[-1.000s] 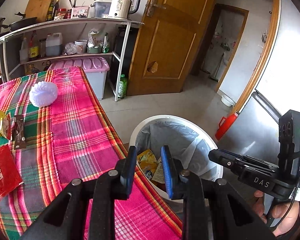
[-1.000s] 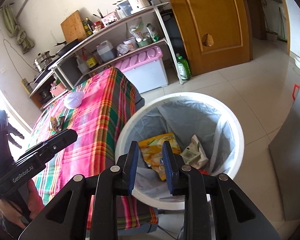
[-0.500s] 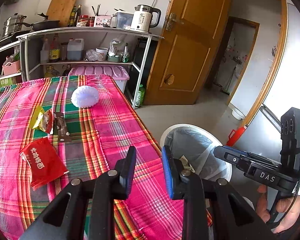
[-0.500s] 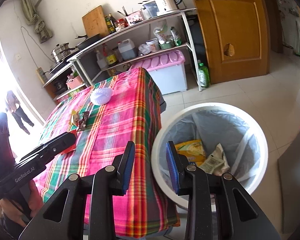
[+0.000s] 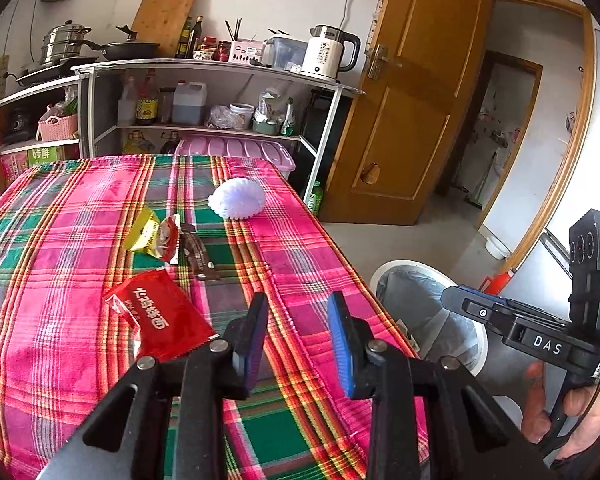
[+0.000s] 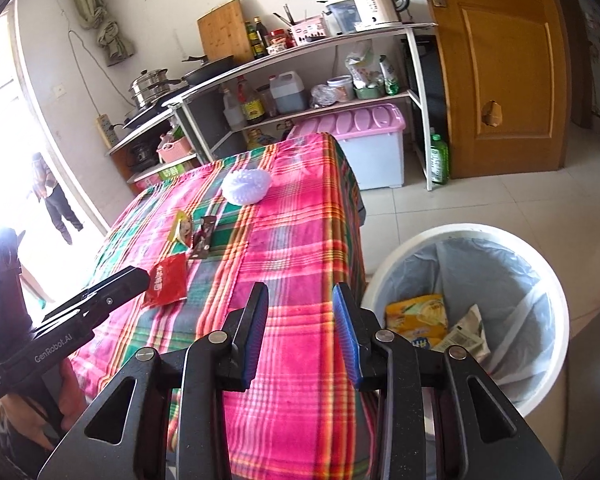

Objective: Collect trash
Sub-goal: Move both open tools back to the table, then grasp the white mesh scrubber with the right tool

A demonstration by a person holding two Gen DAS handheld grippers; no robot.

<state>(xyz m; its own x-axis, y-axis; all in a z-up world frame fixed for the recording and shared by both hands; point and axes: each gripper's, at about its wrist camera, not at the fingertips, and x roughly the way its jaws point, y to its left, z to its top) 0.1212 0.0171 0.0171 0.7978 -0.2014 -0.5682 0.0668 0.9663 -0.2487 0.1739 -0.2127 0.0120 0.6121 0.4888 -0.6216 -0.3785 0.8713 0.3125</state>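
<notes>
On the pink plaid tablecloth [image 5: 60,248] lie a red wrapper [image 5: 160,318], a yellow packet [image 5: 154,236], a dark brown wrapper [image 5: 198,254] and a white foam net [image 5: 238,199]. My left gripper [image 5: 298,340] is open and empty over the table's near right part, just right of the red wrapper. My right gripper [image 6: 300,334] is open and empty over the table's near corner. The white bin [image 6: 556,308] with a grey liner stands right of the table and holds a yellow packet [image 6: 418,320] and crumpled wrappers. The red wrapper [image 6: 167,279] also shows in the right wrist view.
A metal shelf [image 5: 204,66] with pots, bottles and a kettle [image 5: 326,54] stands behind the table. A pink-lidded storage box [image 6: 364,140] sits under it. A wooden door [image 5: 412,100] is at the right. A person [image 6: 54,196] stands in the bright doorway at left.
Both grippers have swung left from over the bin toward the table. The wrappers on the cloth have come into central view. Both stay open and empty.
</notes>
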